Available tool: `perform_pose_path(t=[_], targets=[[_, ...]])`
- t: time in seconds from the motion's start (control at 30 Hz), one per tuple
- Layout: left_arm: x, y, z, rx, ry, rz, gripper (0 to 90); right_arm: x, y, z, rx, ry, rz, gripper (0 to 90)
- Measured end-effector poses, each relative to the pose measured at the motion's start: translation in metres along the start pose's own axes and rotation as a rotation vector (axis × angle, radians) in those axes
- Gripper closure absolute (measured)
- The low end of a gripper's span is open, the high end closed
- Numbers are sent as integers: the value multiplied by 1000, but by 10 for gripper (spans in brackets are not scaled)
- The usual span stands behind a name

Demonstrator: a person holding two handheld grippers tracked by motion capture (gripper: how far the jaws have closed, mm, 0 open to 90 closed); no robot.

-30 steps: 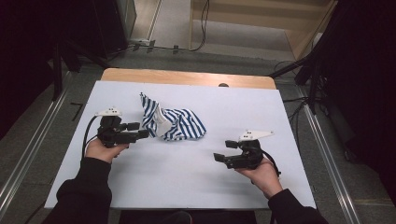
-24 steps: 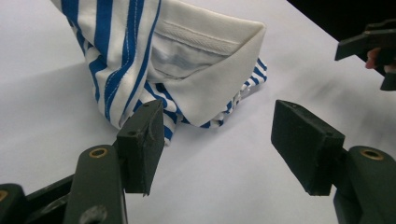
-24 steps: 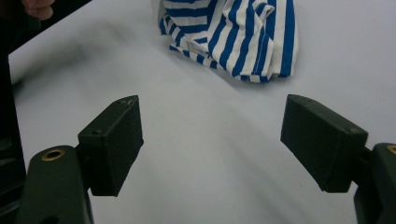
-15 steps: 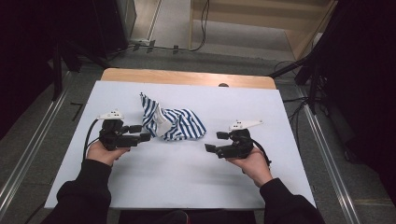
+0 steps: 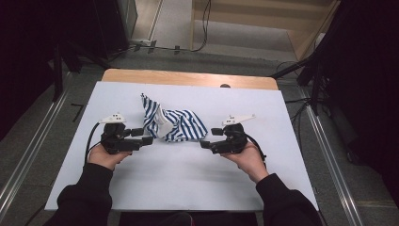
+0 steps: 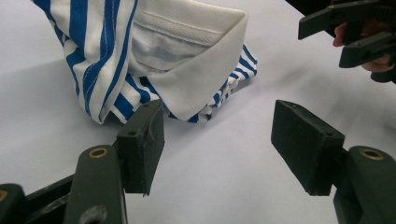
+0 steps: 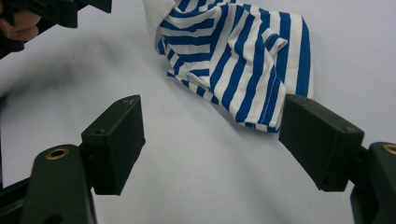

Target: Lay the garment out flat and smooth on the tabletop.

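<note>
Left gripper (image 5: 145,135), black, two-jaw, held in the person's left hand (image 5: 104,155): jaws stand wide apart with nothing between them. It lies low over the table and points right, toward the crumpled blue-and-white striped shirt with a white collar (image 5: 175,123). In the left gripper view the left-hand pad (image 6: 141,141) sits just at the near hem of the shirt (image 6: 154,60); whether it touches the cloth cannot be told. The other pad (image 6: 306,145) is over bare table, well clear of the fabric.

Right gripper (image 5: 211,138), same black build, in the right hand (image 5: 247,157): jaws also spread open, empty. It points left at the shirt's right edge. In the right gripper view the right-hand pad (image 7: 320,140) is just beside the lowest striped corner of the shirt (image 7: 243,56); the left-hand pad (image 7: 116,143) is over bare surface.

Shirt position: bunched in a heap on the white table sheet (image 5: 179,183), slightly left of centre and toward the far half, between the two grippers. One striped point stands up at its far-left end; the collar faces the left gripper.

Outward: a bare wooden strip of tabletop (image 5: 188,77) runs along the far edge of the sheet. Both dark sleeves (image 5: 89,197) enter from the near side.
</note>
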State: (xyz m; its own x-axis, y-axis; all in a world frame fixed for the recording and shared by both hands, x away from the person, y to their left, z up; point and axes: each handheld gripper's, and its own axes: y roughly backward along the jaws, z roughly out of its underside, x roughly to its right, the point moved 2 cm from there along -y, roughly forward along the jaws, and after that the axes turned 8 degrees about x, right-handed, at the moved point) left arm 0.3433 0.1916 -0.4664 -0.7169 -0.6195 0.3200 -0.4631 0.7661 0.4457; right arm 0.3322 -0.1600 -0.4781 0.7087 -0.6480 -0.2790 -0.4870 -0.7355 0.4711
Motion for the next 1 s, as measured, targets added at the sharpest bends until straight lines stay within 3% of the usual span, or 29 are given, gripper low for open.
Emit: perform_pose_path(t=[0.43,1.0], targets=[[-2,0,6,-13,8,-3,353,9,-19,-14,-22,11,21,241],[-3,8,13,-13,17,-21,353,6,-54,-38,-39,75,-7,256]])
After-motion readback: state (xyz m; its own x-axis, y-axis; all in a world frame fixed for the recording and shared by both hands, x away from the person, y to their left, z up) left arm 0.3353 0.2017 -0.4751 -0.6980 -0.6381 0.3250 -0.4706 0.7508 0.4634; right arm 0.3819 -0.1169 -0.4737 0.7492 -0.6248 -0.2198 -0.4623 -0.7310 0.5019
